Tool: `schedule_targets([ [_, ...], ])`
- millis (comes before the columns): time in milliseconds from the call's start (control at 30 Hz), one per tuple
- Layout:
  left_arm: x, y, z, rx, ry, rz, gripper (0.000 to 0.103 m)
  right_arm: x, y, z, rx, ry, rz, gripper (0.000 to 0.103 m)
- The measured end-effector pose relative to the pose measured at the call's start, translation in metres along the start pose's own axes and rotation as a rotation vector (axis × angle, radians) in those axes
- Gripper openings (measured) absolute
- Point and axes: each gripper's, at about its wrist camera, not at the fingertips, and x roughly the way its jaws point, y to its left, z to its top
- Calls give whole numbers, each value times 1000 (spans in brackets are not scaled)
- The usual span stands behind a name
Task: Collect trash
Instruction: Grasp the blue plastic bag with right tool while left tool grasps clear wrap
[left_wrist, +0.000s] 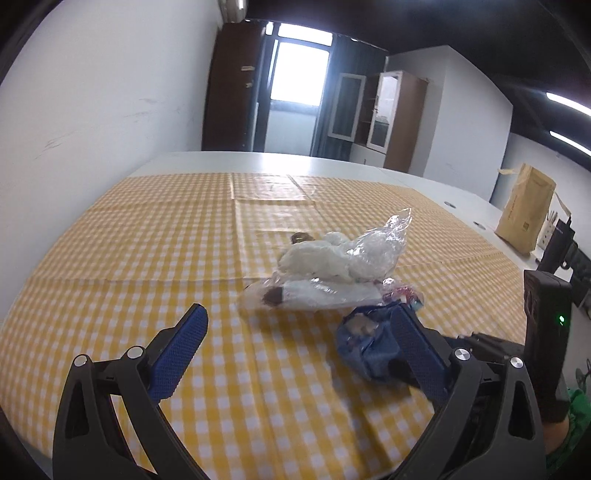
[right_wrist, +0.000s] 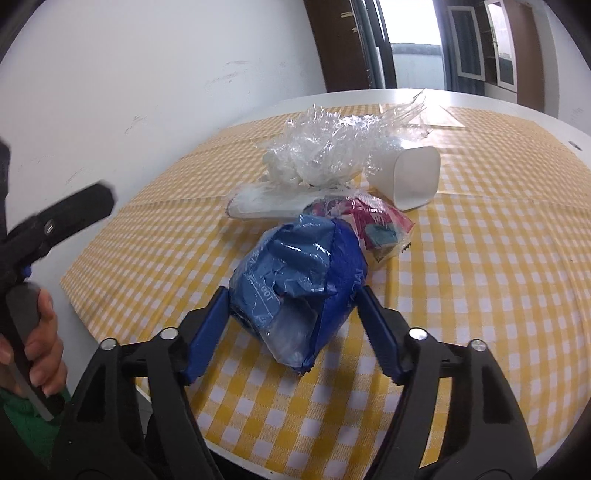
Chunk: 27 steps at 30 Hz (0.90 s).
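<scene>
**Right gripper around the blue wrapper, left gripper wide**

Your right gripper (right_wrist: 291, 299) has its blue pads on either side of the crumpled blue wrapper (right_wrist: 299, 273), which sits on the yellow checked cloth (right_wrist: 480, 258) covering the counter (right_wrist: 369, 96). Both pads seem to touch the wrapper's sides, though from this angle you cannot be sure the grip is firm.

Just behind the blue wrapper lies the rest of the trash in one heap: a pink and red packet (right_wrist: 376, 221) touching it, a flat white wrapper (right_wrist: 273, 203), a ball of crinkled clear plastic (right_wrist: 332, 147) over some white tissue (right_wrist: 277, 166), and a white cup (right_wrist: 410, 177) tipped on its side to the right.

Your left gripper (left_wrist: 299, 328) is spread wide and holds nothing. Its right pad is just beside the blue wrapper (left_wrist: 365, 339). A brown paper bag (left_wrist: 524, 210) stands well apart at the far right of the counter.
</scene>
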Motion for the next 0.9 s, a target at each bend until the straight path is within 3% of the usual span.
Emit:
schedule_targets([
  [267,57,-29,25,103,74,-57,97,-7,-8,1,-5,19,76,21],
  [600,94,-62,42,190,116,-138,94,-37,-21,-11,0,9,110,16],
  [633,98,-67,42,206,129,-133,90,-40,-22,-11,0,7,110,16],
  [767,108,-72,40,216,170,-100,54,-52,-24,-16,-6,-3,101,16],
  [833,107,-69,39,186,172,-85,46,-58,-25,-19,-7,-8,93,16],
  [867,107,-70,39,179,171,-78,33,-59,-24,-20,-5,-9,92,16],
  [900,104,-69,40,169,164,-71,33,-63,-25,-22,0,-14,87,16],
])
